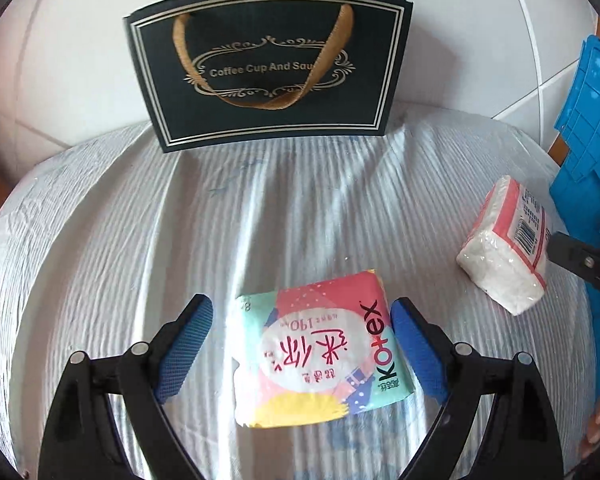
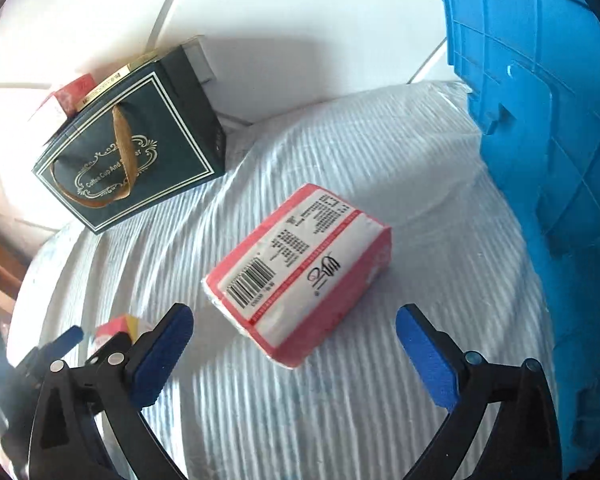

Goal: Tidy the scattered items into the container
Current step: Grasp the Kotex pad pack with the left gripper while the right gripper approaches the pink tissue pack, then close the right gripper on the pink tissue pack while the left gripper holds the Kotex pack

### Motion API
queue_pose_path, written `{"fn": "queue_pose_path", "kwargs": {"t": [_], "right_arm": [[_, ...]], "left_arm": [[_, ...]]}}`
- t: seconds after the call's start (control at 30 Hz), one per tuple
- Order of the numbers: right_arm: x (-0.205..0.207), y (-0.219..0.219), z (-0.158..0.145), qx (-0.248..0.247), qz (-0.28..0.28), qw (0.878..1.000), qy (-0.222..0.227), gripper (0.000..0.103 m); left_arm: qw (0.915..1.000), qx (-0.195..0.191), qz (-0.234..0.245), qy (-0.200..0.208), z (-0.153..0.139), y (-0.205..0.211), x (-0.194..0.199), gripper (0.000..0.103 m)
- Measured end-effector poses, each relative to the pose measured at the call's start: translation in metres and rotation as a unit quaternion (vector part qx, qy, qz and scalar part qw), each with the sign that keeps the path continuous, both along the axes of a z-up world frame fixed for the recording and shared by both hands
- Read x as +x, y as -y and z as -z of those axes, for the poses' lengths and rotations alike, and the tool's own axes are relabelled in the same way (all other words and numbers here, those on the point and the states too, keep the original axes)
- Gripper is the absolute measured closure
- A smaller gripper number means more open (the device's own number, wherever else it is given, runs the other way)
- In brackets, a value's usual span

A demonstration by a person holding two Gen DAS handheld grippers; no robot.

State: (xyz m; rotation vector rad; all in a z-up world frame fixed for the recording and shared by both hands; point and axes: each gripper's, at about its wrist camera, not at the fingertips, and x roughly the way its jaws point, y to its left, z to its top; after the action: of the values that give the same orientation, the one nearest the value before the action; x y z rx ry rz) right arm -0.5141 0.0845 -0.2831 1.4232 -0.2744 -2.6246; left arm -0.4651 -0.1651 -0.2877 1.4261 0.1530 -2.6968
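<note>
The left gripper (image 1: 302, 344), jaws spread wide, straddles a colourful soft Kotex pad packet (image 1: 320, 350) lying flat on the white ribbed plastic-covered table (image 1: 100, 240). The right gripper (image 2: 294, 356), also agape, hovers just short of a pink-and-white wrapped tissue pack (image 2: 300, 272). Ahead of both tongs stands a dark green paper gift bag with gold ribbon handle (image 1: 268, 76), already holding items; a blue plastic crate (image 2: 540, 120) rises to the right.

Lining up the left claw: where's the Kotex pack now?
Left wrist view: Kotex pack lies flat on the striped cloth, between the open left claw's fingers.
</note>
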Motion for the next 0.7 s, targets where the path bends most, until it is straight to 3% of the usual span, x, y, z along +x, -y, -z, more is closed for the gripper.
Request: {"fn": "queue_pose_path", "kwargs": {"t": [0.17, 0.27, 0.43, 0.6, 0.7], "right_arm": [[-0.016, 0.025, 0.020, 0.007, 0.018, 1.000, 0.015, 0.000], [-0.020, 0.035, 0.042, 0.059, -0.009, 0.998, 0.035, 0.000], [0.007, -0.025, 0.050, 0.118, 0.051, 0.990, 0.053, 0.001], [0.017, -0.011, 0.024, 0.061, 0.012, 0.998, 0.028, 0.000], [0.007, 0.010, 0.019, 0.070, -0.005, 0.997, 0.005, 0.000]], "left_arm": [[0.9995, 0.008, 0.001, 0.029, 0.020, 0.002, 0.001, 0.012], [0.9983, 0.036, -0.001, 0.047, 0.036, -0.004, -0.008, 0.012], [0.9991, 0.026, 0.023, 0.023, 0.023, -0.019, -0.007, 0.012], [0.9990, 0.007, 0.017, 0.040, 0.026, -0.019, 0.002, 0.012], [0.9990, 0.015, 0.022, 0.037, 0.033, -0.021, -0.001, 0.012]]}}
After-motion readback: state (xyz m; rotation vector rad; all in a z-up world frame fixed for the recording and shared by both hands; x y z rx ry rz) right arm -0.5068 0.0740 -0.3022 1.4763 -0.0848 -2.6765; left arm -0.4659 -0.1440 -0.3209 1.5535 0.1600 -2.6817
